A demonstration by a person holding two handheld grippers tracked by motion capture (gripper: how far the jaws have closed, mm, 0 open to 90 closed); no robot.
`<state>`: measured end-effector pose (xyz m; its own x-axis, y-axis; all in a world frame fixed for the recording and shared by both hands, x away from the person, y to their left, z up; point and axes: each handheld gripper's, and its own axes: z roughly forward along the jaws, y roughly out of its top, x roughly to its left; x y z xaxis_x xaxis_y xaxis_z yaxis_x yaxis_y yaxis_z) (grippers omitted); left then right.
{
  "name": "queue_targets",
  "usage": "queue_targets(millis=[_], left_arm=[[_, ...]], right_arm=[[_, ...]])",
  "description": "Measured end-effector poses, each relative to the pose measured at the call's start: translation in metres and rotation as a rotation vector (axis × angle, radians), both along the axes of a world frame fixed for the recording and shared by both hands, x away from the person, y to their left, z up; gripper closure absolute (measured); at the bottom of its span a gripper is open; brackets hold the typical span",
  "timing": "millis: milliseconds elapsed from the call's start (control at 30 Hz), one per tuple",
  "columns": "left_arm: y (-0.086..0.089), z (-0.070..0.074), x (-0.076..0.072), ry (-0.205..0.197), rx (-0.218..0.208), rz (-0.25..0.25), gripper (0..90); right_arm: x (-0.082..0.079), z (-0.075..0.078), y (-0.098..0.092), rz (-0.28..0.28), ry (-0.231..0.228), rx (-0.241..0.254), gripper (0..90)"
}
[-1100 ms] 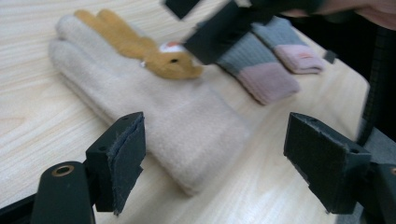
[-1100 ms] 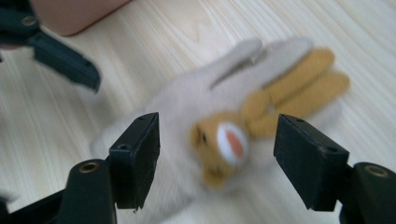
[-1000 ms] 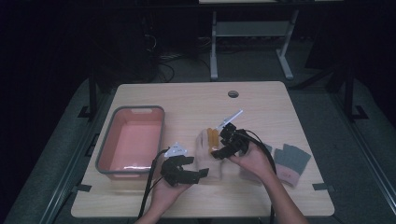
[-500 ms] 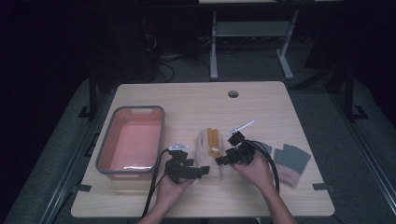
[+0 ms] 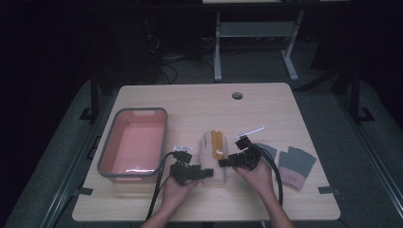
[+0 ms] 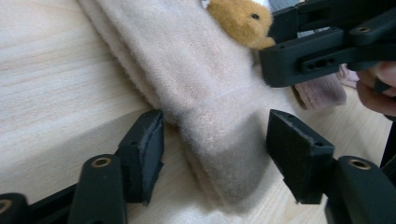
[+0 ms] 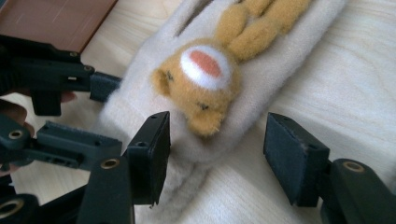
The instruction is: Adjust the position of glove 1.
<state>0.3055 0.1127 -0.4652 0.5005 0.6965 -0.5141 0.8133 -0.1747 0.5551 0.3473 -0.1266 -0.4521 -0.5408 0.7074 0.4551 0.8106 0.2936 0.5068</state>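
Inspector: Your left claw (image 5: 208,173) points right, the right claw (image 5: 222,163) points left, tips nearly meeting.

Operator: The jaws?

Inspector: Both part-open, just been closing, pads not yet pressing.

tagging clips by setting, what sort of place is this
Probably a lab or recording workspace, not a home: a light wooden table with a cable hole stands in a dark room, with loose cables and a metal frame on the floor behind it.
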Motion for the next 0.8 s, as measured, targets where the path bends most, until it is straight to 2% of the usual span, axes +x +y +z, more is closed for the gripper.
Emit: queue_targets(millis=[33,100,233,400,433,467,500,633,733,800], left_arm=[[-0.001,0.000,0.000,0.001,0.001,-0.006,43.0],[-0.002,0.000,0.000,-0.002,0.008,-0.010,44.2],[-0.004,0.000,0.002,0.006,0.010,-0.026,49.1],[-0.006,0.001,0.004,0.009,0.032,-0.045,51.5],[-0.006,0.001,0.004,0.010,0.032,-0.049,52.0],[-0.006,0.001,0.005,0.013,0.029,-0.050,53.0],[-0.006,0.001,0.005,0.015,0.028,-0.052,53.0],[-0.006,0.000,0.006,0.018,0.024,-0.061,55.7],[-0.005,-0.001,0.008,0.023,0.016,-0.066,56.6],[-0.004,-0.001,0.010,0.035,0.006,-0.066,57.7]], right_arm=[[0.000,-0.002,0.001,-0.007,0.014,0.002,44.0],[0.000,-0.003,0.001,-0.015,0.018,0.004,44.4],[0.001,-0.008,0.002,-0.050,0.056,0.025,46.7],[-0.003,-0.012,0.000,-0.080,0.058,0.066,47.9],[-0.003,-0.013,-0.001,-0.090,0.073,0.087,47.9],[-0.003,-0.014,-0.002,-0.107,0.116,0.120,47.9],[-0.003,-0.014,-0.002,-0.107,0.116,0.120,47.9],[-0.003,-0.017,0.001,-0.152,0.185,0.168,55.0],[-0.003,-0.017,0.004,-0.155,0.179,0.163,57.8],[-0.003,-0.019,0.005,-0.169,0.186,0.185,60.8]])
